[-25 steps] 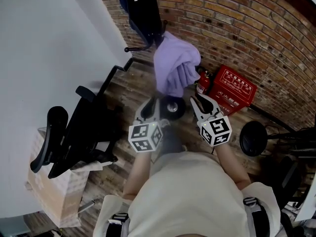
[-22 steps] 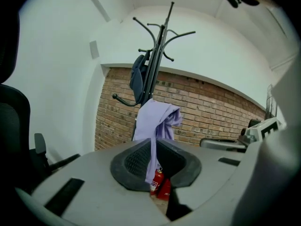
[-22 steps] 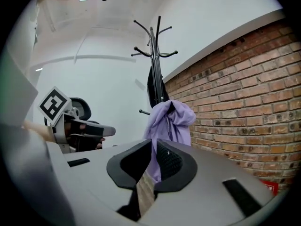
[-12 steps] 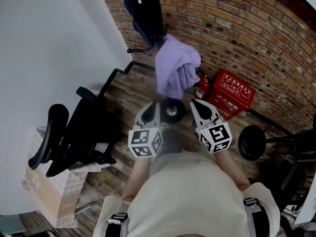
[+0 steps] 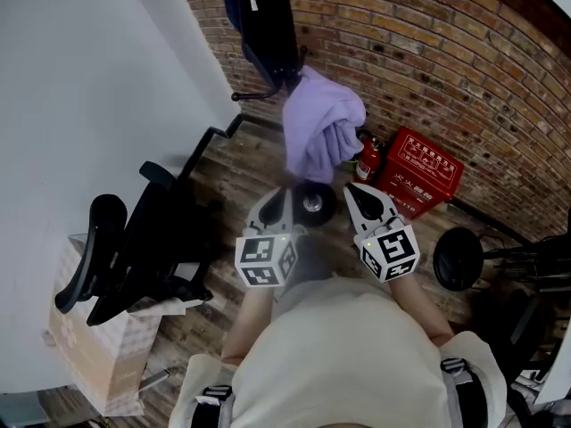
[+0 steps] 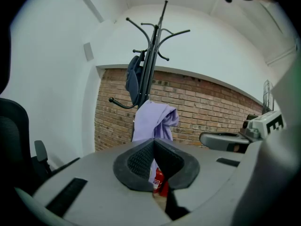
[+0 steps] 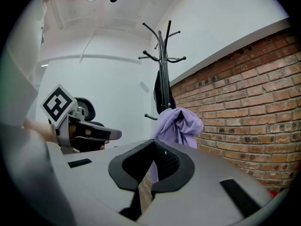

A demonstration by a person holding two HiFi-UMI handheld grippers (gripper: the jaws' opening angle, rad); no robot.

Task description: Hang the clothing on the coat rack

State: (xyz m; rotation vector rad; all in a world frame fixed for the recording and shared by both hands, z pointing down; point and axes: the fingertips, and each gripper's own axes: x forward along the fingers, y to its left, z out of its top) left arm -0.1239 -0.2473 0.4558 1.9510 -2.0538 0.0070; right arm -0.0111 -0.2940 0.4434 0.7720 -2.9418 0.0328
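The lavender sweatshirt [image 5: 321, 132] hung bunched on a low hook of the coat rack [image 6: 156, 36], at 12 o'clock from both grippers and well apart from them. A dark garment [image 6: 134, 79] hung above it on the same pole.

The left gripper [image 5: 278, 194] and the right gripper [image 5: 354, 190] had just been closing. Each one's jaws were pressed together with nothing between them, so the hanging looked done.

The main risk was the sweatshirt itself. It appeared draped in a wad over one short hook rather than caught by its neck or hood, so its own weight, or a knock to the pole, might have slid it off. It would then have dropped onto the wooden floor beside the fire extinguisher [image 5: 368, 157], which stood at 4 o'clock from it. Both garments seemed to hang on one side of the rack, which might have left it less steady.
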